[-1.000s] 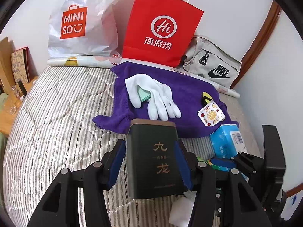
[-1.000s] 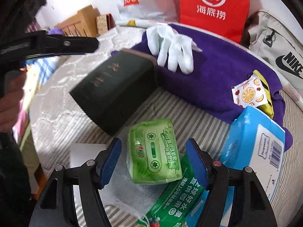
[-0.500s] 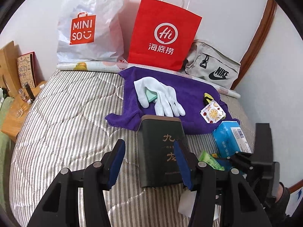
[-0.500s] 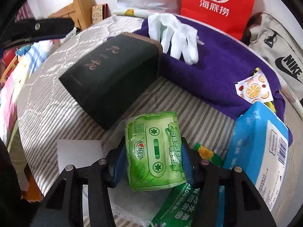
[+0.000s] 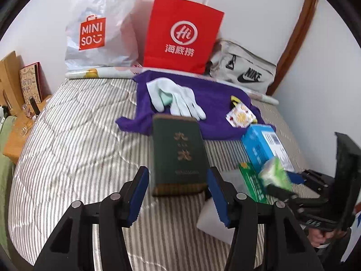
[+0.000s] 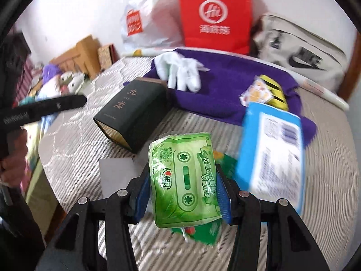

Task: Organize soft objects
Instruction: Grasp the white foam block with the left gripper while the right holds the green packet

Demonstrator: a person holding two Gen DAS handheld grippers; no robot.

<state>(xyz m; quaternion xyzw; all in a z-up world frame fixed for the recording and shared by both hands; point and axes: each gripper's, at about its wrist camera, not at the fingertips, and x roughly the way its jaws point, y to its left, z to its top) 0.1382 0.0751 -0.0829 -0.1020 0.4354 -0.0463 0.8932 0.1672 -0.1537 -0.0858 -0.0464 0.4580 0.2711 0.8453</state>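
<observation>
My right gripper (image 6: 183, 193) is shut on a green tissue pack (image 6: 183, 178) and holds it above the striped bed; the pack also shows blurred in the left wrist view (image 5: 274, 173). My left gripper (image 5: 178, 194) is open and empty, just short of a dark green box (image 5: 178, 152) that lies on the bed (image 5: 74, 149). White gloves (image 5: 176, 99) and a fruit-print packet (image 5: 240, 117) lie on a purple towel (image 5: 216, 103). A blue tissue pack (image 6: 270, 153) lies right of the green pack.
A red paper bag (image 5: 180, 36), a white Miniso bag (image 5: 99, 31) and a grey Nike bag (image 5: 246, 72) stand along the back wall. Another green packet (image 5: 251, 179) and a white card (image 5: 214, 223) lie on the bed. Wooden furniture (image 5: 13, 103) is at left.
My left gripper let go of the dark green box and drew back from it. My right gripper closed on the green tissue pack and lifted it off the bed.
</observation>
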